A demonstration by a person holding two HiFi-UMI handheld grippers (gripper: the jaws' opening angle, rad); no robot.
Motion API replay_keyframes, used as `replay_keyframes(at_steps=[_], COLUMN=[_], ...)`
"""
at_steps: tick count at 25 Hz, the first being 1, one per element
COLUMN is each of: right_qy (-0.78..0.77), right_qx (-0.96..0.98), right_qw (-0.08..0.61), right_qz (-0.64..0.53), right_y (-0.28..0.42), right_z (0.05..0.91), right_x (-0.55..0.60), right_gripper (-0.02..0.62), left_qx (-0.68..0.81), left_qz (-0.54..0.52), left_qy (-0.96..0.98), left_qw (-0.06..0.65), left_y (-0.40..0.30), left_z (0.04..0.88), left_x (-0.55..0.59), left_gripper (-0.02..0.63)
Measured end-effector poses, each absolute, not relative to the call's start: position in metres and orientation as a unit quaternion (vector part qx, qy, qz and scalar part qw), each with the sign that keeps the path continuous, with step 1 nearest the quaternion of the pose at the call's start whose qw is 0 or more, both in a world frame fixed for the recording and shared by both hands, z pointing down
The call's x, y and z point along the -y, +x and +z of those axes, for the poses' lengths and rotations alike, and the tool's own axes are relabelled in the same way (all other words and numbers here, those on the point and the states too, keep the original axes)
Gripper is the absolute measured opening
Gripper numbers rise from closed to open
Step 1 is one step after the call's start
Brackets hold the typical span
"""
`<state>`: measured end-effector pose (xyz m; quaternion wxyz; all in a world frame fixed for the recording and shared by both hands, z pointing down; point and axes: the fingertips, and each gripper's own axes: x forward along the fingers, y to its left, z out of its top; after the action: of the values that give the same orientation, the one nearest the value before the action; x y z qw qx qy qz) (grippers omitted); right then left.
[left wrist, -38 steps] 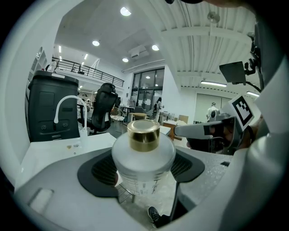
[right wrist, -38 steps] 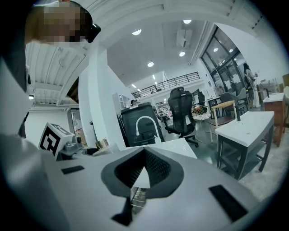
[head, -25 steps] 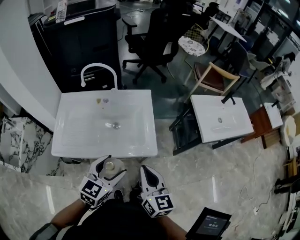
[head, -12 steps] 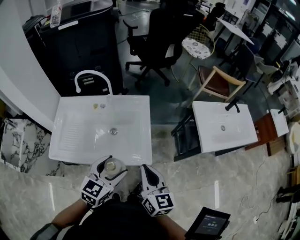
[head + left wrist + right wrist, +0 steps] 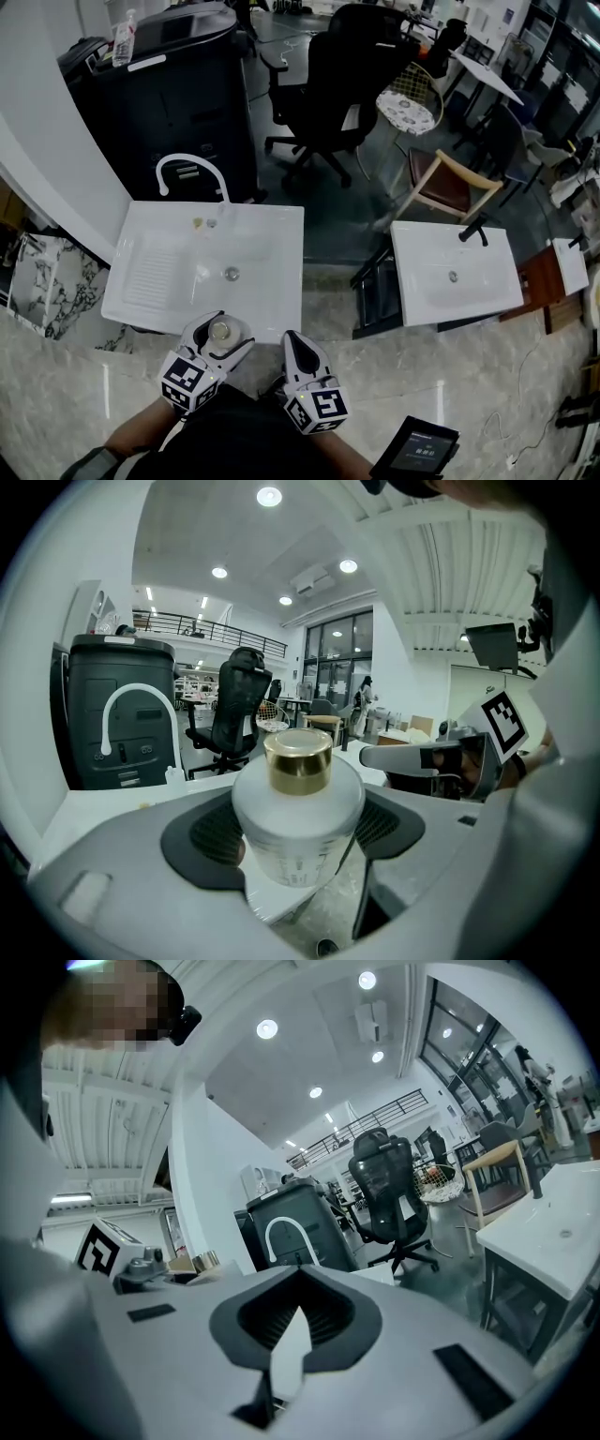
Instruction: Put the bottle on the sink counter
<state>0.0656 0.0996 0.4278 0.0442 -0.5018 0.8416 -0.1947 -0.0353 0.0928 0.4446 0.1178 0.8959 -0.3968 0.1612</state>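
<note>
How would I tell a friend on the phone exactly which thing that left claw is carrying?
Find the white sink with the arched white tap, at the left of the head view. Just off its near edge the left gripper is shut on a squat bottle: frosted white body, shiny gold cap. The right gripper beside it holds nothing.

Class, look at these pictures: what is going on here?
A person holds a gripper in each hand. The left gripper is shut on a white bottle with a gold cap, held upright at the near edge of the sink, not yet set down. The right gripper is shut and empty beside it.
</note>
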Motion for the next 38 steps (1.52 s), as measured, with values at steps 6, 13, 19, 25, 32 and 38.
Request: replay_keyframes(at_steps=[6, 13, 19, 25, 32, 38], right_qy=[-0.501, -0.506, -0.524, -0.534, -0.545, -0.566], right_qx=[-0.838, -0.832, -0.821, -0.815, -0.807, -0.795], right_qw=[0.044, 0.04, 0.034, 0.029, 0.021, 0.011], right_qz=[-0.211, -0.225, -0.222, -0.223, -0.227, -0.218], right_y=[0.073, 0.072, 0.075, 0.069, 0.061, 0.056], right_z=[0.437, 0.449, 0.45, 0.451, 0.452, 0.45], right_x=[-0.094, -0.075, -0.047, -0.017, 0.014, 0.039], right_gripper=[-0.005, -0.005, -0.005, -0.005, -0.005, -0.005], left_qx=[0.403, 0.404, 0.39, 0.378, 0.369, 0.357], left_qz=[0.169, 0.179, 0.175, 0.174, 0.17, 0.166], left_qy=[0.891, 0.888, 0.895, 0.9, 0.904, 0.911], left_qw=[0.122, 0.131, 0.126, 0.13, 0.13, 0.12], left_y=[-0.031, -0.037, -0.038, -0.042, -0.049, -0.058], left_z=[0.448, 0.459, 0.463, 0.465, 0.464, 0.464], left_x=[-0.086, -0.063, -0.029, 0.004, 0.038, 0.067], left_gripper=[0.337, 0.337, 0.337, 0.337, 0.337, 0.337])
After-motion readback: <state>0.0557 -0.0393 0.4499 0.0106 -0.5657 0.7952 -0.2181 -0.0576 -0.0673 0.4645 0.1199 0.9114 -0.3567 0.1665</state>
